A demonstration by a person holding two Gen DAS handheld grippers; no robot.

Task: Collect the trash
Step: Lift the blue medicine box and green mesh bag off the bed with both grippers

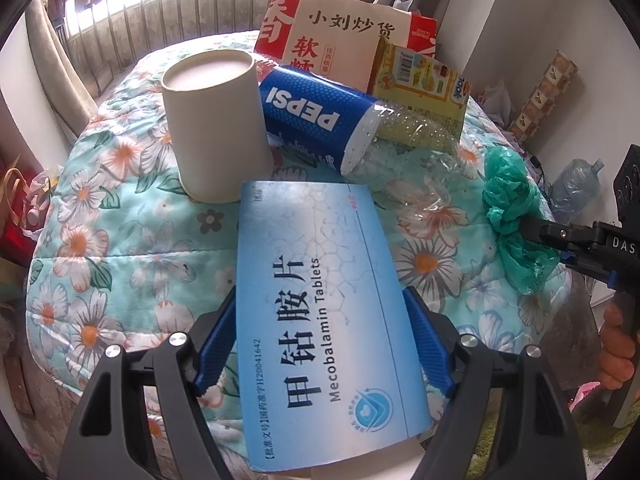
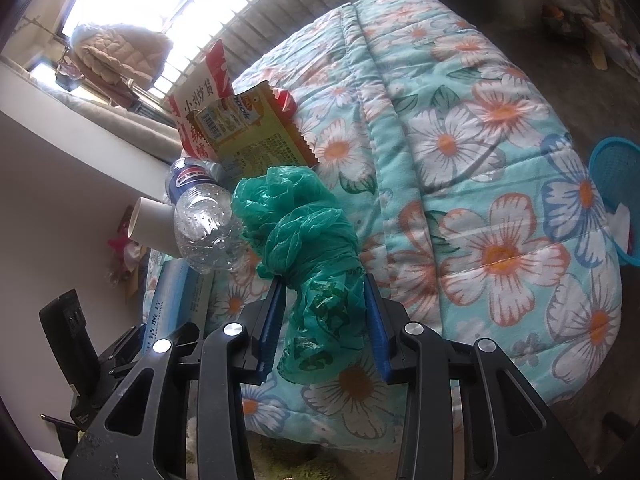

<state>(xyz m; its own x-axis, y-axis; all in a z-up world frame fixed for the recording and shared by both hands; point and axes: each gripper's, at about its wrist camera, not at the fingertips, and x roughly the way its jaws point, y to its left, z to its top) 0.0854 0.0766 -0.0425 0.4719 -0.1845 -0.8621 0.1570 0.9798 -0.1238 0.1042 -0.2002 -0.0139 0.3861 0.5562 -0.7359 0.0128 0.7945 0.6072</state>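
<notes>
Left wrist view shows the left gripper squeezing a blue medicine box from both sides, with its blue fingers pressed on the long edges. The box sticks out forward and looks lifted a little off the flowery quilt, so it is likely held this way to carry it off. At the right edge of the quilt, the right gripper is clamped on a scrunched green plastic bag. The soft bag bulges out above and below the fingers, so the pinch in its middle probably keeps it from slipping. More trash waits near the far edge of the quilt. There is a white paper cup standing upside down, a Pepsi bottle lying on its side just beside the cup, a yellow snack wrapper, and a red and cream snack bag behind them. Right wrist view shows a blue basket past the right edge of the quilt, low down. It looks like the place for the trash, so both held things likely go there next.
</notes>
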